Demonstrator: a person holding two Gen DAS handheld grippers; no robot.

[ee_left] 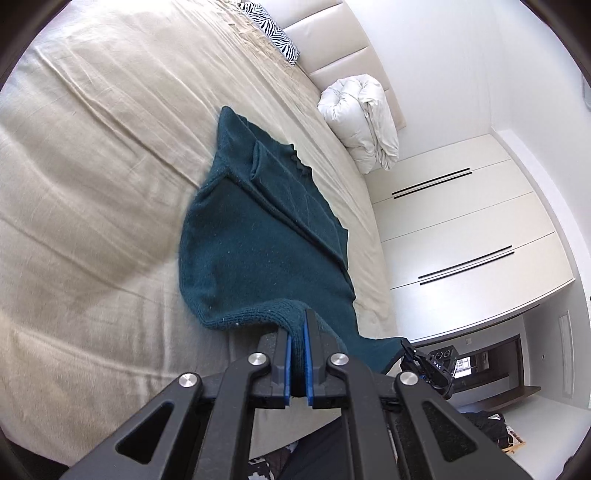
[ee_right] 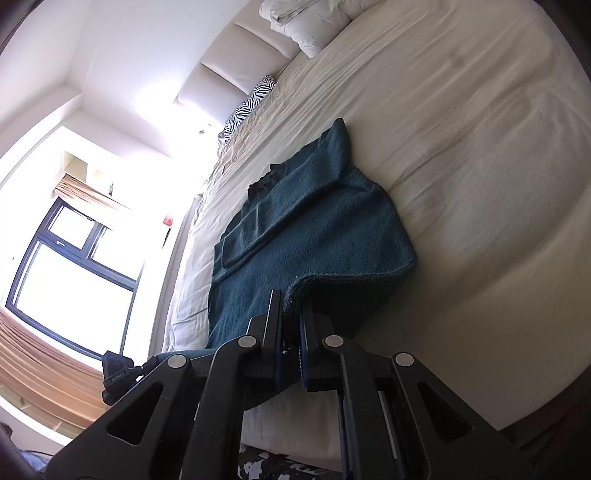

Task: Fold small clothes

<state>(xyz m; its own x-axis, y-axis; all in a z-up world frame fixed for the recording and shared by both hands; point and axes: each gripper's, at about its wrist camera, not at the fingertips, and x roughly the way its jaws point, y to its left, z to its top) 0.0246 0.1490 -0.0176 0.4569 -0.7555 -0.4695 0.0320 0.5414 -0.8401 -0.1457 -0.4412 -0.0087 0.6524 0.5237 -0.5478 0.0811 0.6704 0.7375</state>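
Bottom hem of a dark teal knitted sweater pinched at two corners and raised off a beige-sheeted bed. Left tongs closed tight on the ribbed hem at one corner, blue pads pressed flat on the knit; right tongs likewise clamped on the opposite corner of the same hem. Upper body of the garment flat on the sheet, both sleeves already crossed over the chest, neckline pointing toward the padded headboard. Zebra-print cushion and a rolled white duvet well clear at the head of the bed; white wardrobe doors along the wall.

Risks from here, as a judgement: thin bite on a loose, stretchy knit, so one corner liable to slip out mid-carry and drop the fold crooked. Uneven lift between the two corners likely to skew the hem against the shoulders. Tucked sleeves free to slide out of place if the lower half drags across them rather than passing above. Heavy knit prone to sagging in the middle between the two grips, leaving a bunched crease under the fold. Sheet beneath already rumpled, and apt to bunch further under any drag.

Legible writing: only the white letters "DAS" on the black body of the opposite tool, seen at the lower right of the left wrist view. Small lettering on the black device in the right wrist view too small to read.
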